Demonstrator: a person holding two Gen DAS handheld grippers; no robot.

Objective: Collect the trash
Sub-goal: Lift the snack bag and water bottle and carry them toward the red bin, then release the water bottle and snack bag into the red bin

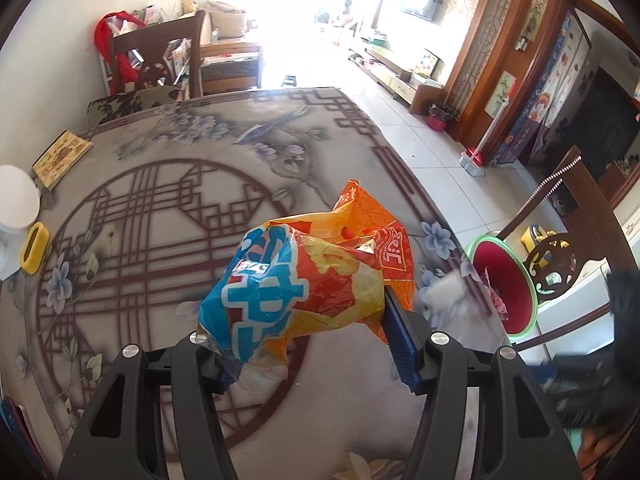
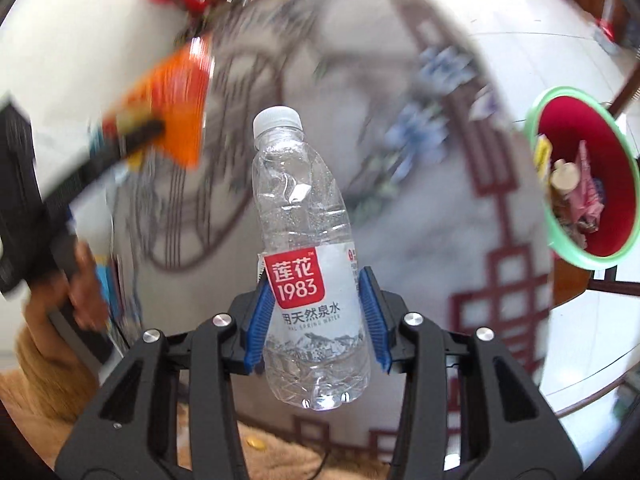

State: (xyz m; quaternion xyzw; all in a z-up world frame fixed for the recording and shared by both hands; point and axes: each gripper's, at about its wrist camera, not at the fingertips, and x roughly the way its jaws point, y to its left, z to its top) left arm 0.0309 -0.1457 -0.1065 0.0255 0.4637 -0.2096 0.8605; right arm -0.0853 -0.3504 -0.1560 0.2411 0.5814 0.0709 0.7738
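My left gripper (image 1: 308, 344) is shut on a crumpled orange and blue snack bag (image 1: 304, 276) and holds it above the patterned table (image 1: 160, 184). My right gripper (image 2: 316, 316) is shut on an empty clear water bottle (image 2: 308, 248) with a white cap and red label, held upright over the table. A red trash bin with a green rim (image 1: 504, 284) stands beside the table's right edge; in the right wrist view the bin (image 2: 584, 180) holds several wrappers. The snack bag (image 2: 176, 92) and left gripper show blurred at the left of the right wrist view.
A yellow object (image 1: 34, 246), a white round container (image 1: 16, 200) and a patterned flat box (image 1: 60, 158) sit at the table's left edge. Wooden chairs stand at the far side (image 1: 160, 56) and right (image 1: 560, 256). Tiled floor (image 1: 424, 132) lies to the right.
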